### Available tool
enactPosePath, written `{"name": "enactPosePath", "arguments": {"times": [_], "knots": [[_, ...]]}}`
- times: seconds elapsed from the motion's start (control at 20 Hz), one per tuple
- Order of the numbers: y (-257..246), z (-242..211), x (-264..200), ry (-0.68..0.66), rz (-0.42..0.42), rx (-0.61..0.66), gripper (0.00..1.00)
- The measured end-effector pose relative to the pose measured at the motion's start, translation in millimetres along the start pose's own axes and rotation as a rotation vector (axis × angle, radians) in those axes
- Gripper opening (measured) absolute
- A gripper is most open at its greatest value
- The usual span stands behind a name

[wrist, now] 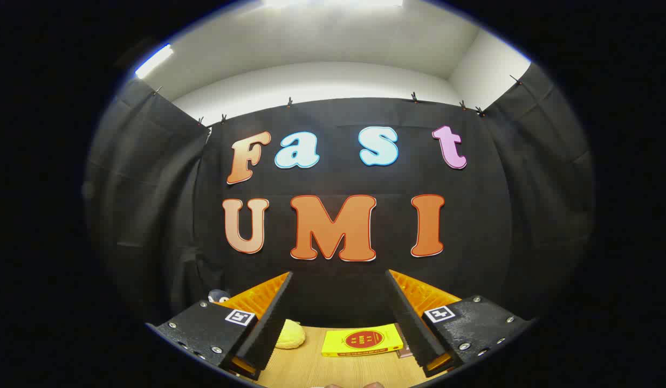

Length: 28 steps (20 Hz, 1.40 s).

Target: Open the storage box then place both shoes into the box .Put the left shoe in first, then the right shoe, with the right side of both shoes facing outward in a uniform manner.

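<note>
1. Two fingers of your gripper [339,318] stand spread wide apart, black foam pads facing each other, orange backs behind them, with nothing between them but air.
2. Each finger's black base carries a small square black-and-white marker and a few silver screws.
3. You have the gripper raised and aimed level at the booth's back wall [343,291], so only a strip of the table shows low between the fingers.
4. None of what you see there can be told as the storage box or a shoe.
5. Your view takes in a yellow box [362,341] with a red oval on its top, lying flat on the table between the fingers and beyond their bases; a dark object just beside its right end is mostly hidden by the right finger.
6. You also see a soft pale-yellow object [290,334] lying near the left finger's inner side, partly covered by it.
7. Your table [333,369] is light wood with a visible grain.
8. Above the black cloth you see white walls, a white ceiling and bright strip lights.
</note>
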State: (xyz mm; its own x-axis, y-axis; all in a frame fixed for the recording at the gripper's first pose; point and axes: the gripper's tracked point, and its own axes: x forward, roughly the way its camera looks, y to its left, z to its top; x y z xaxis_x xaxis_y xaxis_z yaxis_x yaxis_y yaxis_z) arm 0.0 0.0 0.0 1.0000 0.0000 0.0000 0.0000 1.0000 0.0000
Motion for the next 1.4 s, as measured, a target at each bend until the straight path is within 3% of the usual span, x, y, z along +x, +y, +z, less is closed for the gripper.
{"name": "enactPosePath", "arguments": {"times": [0.45, 1.4], "knots": [[-9, -1, -5, 0.019, -0.037, -0.024, 0.98], [9, -7, -25, 0.057, 0.02, 0.03, 0.98]]}}
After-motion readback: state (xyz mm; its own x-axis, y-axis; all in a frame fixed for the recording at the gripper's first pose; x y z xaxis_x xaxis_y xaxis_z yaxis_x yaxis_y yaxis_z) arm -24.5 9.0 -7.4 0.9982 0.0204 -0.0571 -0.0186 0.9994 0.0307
